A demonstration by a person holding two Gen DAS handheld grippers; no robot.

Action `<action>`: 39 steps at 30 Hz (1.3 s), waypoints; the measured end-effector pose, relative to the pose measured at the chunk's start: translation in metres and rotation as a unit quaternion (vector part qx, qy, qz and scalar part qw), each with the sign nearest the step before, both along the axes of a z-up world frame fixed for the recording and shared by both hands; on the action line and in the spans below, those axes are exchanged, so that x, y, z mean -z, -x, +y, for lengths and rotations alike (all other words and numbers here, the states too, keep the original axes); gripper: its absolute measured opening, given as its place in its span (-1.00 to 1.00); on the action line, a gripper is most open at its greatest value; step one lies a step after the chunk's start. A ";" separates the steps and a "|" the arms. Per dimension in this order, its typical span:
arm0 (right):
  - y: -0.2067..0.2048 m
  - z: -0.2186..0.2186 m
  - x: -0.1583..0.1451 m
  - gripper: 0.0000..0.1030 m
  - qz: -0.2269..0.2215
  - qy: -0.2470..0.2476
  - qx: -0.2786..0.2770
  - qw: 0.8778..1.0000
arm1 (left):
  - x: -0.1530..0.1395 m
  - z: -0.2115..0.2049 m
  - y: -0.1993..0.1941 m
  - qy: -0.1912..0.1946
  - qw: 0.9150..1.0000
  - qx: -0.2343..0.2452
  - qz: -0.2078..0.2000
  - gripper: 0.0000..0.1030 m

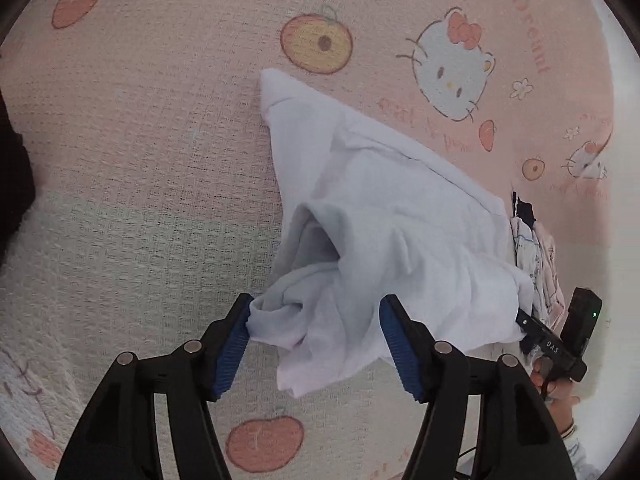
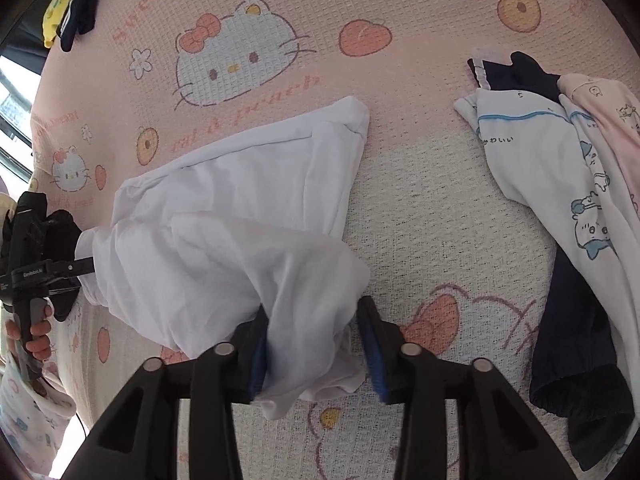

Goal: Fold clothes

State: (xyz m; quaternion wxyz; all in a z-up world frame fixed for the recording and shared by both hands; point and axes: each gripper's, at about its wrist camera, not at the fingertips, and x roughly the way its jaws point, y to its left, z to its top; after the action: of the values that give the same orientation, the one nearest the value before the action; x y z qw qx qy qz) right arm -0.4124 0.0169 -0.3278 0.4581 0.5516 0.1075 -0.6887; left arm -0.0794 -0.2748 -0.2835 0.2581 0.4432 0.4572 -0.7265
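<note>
The left gripper (image 1: 316,344) and right gripper (image 2: 312,344) both stand spread, their pads loose around bunched ends of the white garment (image 1: 372,208). It lies rumpled on the bedsheet (image 1: 140,140), only partly folded, so squaring remains. A pile of clothes (image 2: 560,168) waits beside the garment.

White garment (image 1: 384,216): plain thin cloth, crumpled, partly folded over itself, one pointed corner lying flat far ahead of the left fingers (image 1: 234,344). Near end bunched, lying loose between both blue-padded pairs of fingers; left pad touches cloth, opposite pad just beside it. In the right view, a rumpled fold (image 2: 304,304) drapes between the right fingers (image 2: 372,344), hanging past them.
</note>
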 end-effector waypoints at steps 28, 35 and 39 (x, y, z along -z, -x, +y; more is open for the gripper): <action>-0.051 -0.006 -0.018 -0.48 0.151 -0.058 -0.064 0.985 | 0.003 0.040 0.009 0.136 0.986 -0.053 -0.074 -0.22; -0.037 -0.001 -0.017 -0.48 0.148 -0.095 -0.038 0.984 | -0.010 0.033 0.007 0.209 0.968 -0.024 -0.138 -0.28; -0.030 0.001 -0.010 -0.48 0.134 -0.102 -0.014 0.986 | 0.000 0.035 0.005 0.216 0.964 -0.026 -0.152 -0.28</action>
State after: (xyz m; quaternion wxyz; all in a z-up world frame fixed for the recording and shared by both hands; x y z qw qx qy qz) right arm -0.3821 0.0177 -0.3176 0.3906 0.4967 0.2456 -0.7351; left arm -0.0841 -0.2396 -0.2831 0.4327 0.4705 0.2561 -0.7252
